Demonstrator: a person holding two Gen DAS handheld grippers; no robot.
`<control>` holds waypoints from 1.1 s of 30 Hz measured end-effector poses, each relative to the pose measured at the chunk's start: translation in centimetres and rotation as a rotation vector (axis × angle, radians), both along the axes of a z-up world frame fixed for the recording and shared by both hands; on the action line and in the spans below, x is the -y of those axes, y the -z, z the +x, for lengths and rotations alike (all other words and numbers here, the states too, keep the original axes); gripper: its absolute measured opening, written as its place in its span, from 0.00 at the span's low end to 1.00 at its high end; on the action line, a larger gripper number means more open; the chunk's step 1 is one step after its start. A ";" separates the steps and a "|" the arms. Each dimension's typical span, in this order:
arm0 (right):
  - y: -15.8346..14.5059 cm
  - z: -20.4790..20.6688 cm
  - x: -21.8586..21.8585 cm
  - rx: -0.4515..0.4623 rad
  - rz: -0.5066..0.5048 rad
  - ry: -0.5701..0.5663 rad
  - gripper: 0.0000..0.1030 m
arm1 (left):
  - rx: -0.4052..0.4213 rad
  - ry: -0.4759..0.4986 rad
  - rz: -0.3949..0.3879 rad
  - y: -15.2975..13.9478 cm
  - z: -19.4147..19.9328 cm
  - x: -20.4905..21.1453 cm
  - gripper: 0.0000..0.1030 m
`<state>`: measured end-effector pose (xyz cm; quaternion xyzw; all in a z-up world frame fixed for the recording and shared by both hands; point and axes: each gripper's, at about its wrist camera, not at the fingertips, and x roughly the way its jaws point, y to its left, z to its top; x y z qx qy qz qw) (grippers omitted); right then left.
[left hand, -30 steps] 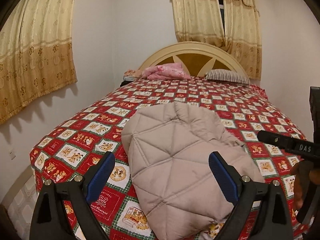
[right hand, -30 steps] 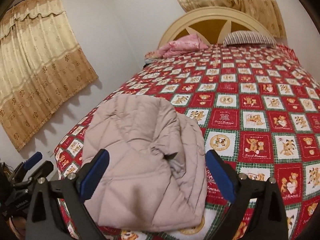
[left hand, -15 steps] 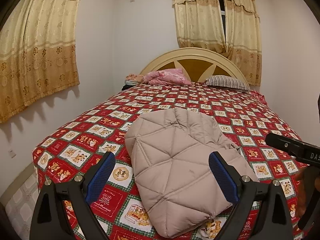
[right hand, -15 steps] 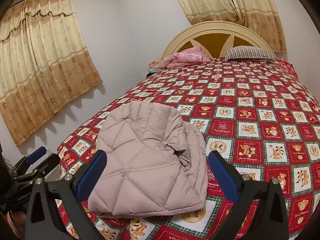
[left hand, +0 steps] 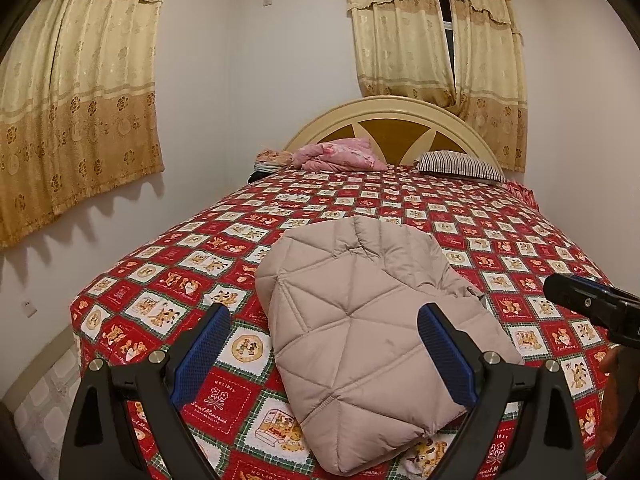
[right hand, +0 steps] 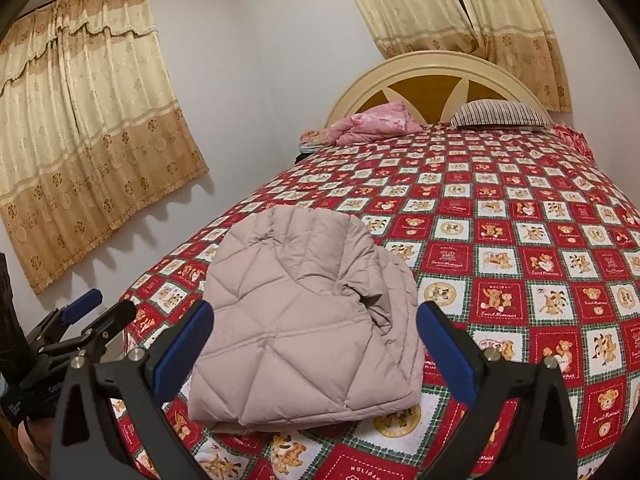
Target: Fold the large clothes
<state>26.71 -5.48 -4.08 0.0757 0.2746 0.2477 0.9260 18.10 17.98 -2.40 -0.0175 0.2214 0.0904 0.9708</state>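
Observation:
A beige quilted puffer jacket (left hand: 360, 320) (right hand: 304, 312) lies folded into a compact bundle near the foot of the bed. My left gripper (left hand: 324, 356) hovers above and short of it, open, with nothing between its blue pads (left hand: 204, 352). My right gripper (right hand: 316, 356) is likewise open and empty, held back from the jacket. Each gripper shows at the edge of the other's view: the right gripper's dark arm (left hand: 592, 308) at the right, the left gripper's arm (right hand: 76, 328) at the left.
The bed carries a red, white and green patchwork spread (right hand: 520, 248). A pink blanket (left hand: 340, 154) and a striped pillow (left hand: 460, 164) rest by the rounded headboard (left hand: 400, 120). Curtains (left hand: 80, 92) hang on the left wall and behind the bed.
Both grippers have pulled up and back from the jacket, so it looks smaller and more of the room shows. The jacket has not moved.

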 end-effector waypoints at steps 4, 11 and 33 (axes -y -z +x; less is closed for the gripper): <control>0.2 -0.2 0.2 -0.004 0.009 0.004 1.00 | 0.000 0.002 0.007 -0.1 0.0 0.2 0.93; 0.0 -0.4 0.3 0.003 0.015 0.006 1.00 | -0.004 0.005 0.017 0.0 0.1 0.2 0.93; -0.1 -1.1 0.8 0.037 0.045 0.023 1.00 | 0.033 0.003 0.041 -0.6 -0.2 0.8 0.93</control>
